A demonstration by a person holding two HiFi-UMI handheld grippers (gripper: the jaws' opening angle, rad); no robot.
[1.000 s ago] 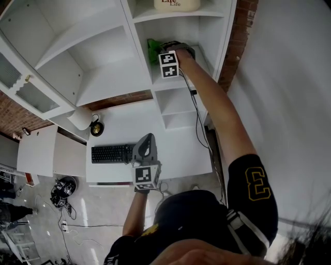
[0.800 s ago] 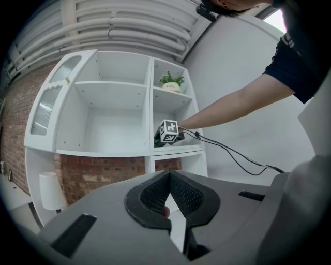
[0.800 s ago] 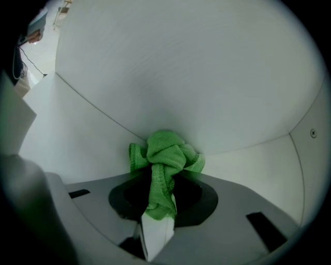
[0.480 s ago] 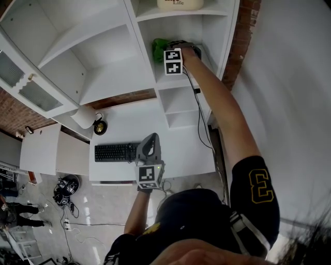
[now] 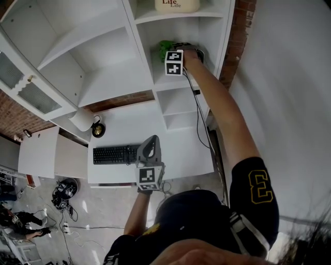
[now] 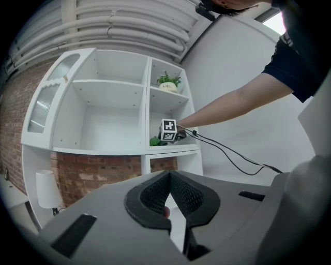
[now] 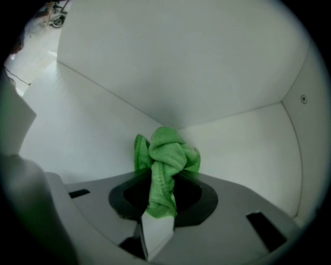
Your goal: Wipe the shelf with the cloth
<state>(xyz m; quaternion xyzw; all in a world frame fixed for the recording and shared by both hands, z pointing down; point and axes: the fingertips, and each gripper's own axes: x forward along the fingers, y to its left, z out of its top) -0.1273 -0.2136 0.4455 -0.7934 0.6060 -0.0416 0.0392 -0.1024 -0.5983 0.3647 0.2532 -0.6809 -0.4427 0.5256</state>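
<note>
In the middle compartment of the shelf's (image 5: pixel 166 82) right column we have the right gripper (image 5: pixel 178 52) reached in at arm's length. Its jaws are clamped on the green cloth (image 7: pixel 165 155). The cloth is bunched into a wad that sticks out past the jaw tips, toward the compartment's back corner. We can't tell whether it touches the wall there. One compartment up stands a pot (image 5: pixel 177 4). The left gripper (image 6: pixel 169 191) hangs low over the white desk (image 5: pixel 155 124), just beside the keyboard (image 5: pixel 115 153). Its jaws are pressed together with nothing between them.
</note>
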